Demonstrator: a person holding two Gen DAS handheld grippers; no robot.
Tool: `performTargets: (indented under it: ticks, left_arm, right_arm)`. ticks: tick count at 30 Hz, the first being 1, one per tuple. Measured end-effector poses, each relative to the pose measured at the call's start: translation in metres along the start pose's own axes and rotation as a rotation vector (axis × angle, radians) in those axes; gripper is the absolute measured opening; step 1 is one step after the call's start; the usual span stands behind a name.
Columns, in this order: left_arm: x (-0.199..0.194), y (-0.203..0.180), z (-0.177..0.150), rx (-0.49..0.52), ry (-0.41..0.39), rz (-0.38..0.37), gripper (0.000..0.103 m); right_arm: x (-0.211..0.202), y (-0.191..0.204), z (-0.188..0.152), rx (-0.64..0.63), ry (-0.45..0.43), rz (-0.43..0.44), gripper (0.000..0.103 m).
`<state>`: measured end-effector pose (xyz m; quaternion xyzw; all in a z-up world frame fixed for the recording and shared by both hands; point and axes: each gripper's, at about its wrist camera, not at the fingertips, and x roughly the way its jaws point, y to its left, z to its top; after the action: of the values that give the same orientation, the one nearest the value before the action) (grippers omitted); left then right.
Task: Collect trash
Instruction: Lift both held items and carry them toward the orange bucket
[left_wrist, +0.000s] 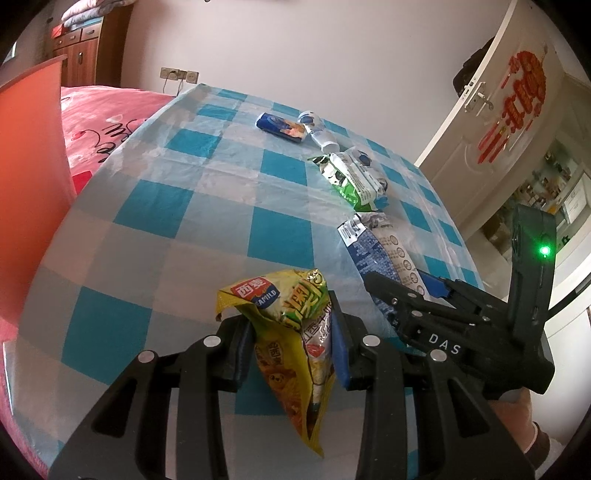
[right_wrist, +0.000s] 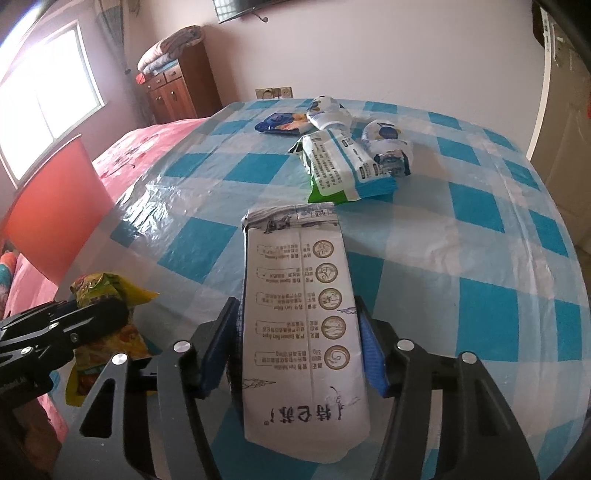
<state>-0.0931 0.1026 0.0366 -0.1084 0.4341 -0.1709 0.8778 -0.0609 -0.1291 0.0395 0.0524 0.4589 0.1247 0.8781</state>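
Over the checked desk (right_wrist: 480, 229), my left gripper (left_wrist: 291, 332) pinches a snack bag (left_wrist: 291, 332) and my right gripper (right_wrist: 299, 343) a milk carton (right_wrist: 299, 314), so next, I judge, both need a bin.

Glossy, crinkled plastic sheet (right_wrist: 461, 229) covers the checked counter; the yellow snack bag (left_wrist: 295, 332) looks shiny foil, the white milk pouch (right_wrist: 303, 325) smooth and matt.
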Motion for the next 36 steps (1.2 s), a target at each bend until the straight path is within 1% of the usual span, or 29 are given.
performTargets:
  ticks: [7, 12, 25, 36]
  left_arm:
    - [-0.008, 0.003, 0.001, -0.006, -0.018, -0.005, 0.036]
    - [-0.019, 0.004, 0.005, -0.006, -0.047, -0.011, 0.036]
    - [-0.056, 0.009, 0.021, -0.015, -0.142, -0.025, 0.036]
    - [-0.091, 0.019, 0.039, -0.025, -0.234, -0.006, 0.036]
  right_arm:
    - [-0.007, -0.001, -0.001, -0.004, -0.02, 0.012, 0.06]
    - [-0.018, 0.002, 0.004, -0.002, -0.043, 0.026, 0.06]
    - [-0.043, 0.017, 0.028, 0.03, -0.059, 0.136, 0.06]
    - [-0.051, 0.029, 0.05, 0.045, -0.05, 0.231, 0.06]
